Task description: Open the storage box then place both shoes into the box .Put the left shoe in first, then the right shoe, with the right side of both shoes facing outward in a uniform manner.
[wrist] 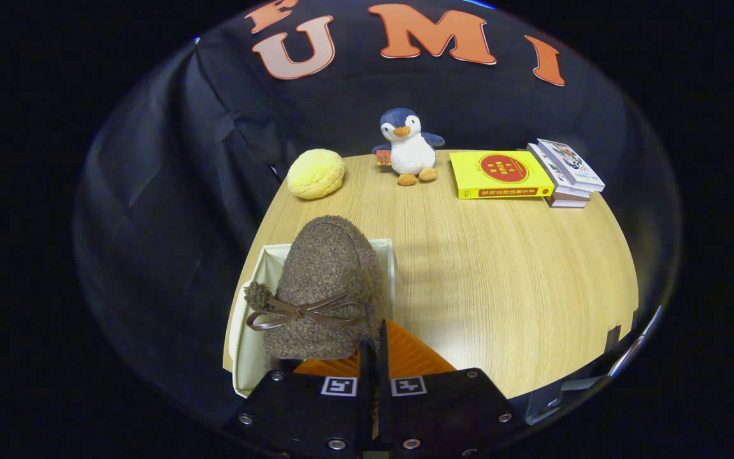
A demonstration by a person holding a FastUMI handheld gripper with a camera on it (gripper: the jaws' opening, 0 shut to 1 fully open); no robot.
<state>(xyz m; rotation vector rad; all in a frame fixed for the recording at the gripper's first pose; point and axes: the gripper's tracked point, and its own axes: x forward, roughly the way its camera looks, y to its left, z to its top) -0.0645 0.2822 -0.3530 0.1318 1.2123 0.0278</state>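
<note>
Writing: red and black print is seen on the yellow book [501,174], but it is too small to be read; a small tag [383,158] is seen on the penguin plush toy [409,148], not legible.
Surface: a light wood-grain table [501,287] is shown, with black cloth hung behind it and along its left edge.
Gripper: the gripper [373,347] is clenched, its fingers drawn nearly together on the heel edge of the shoe.
Shoe: a brown fuzzy slipper [325,287] with a brown bow is held, toe pointed away, over the storage box.
Storage box: the white storage box [249,331] is seen open at the table's near left edge, beneath the slipper.
Other things: a round yellow bun-shaped plush [316,173] is placed at the far left corner, the penguin at the far edge, the yellow book beside a stack of books [568,173] at the far right.
</note>
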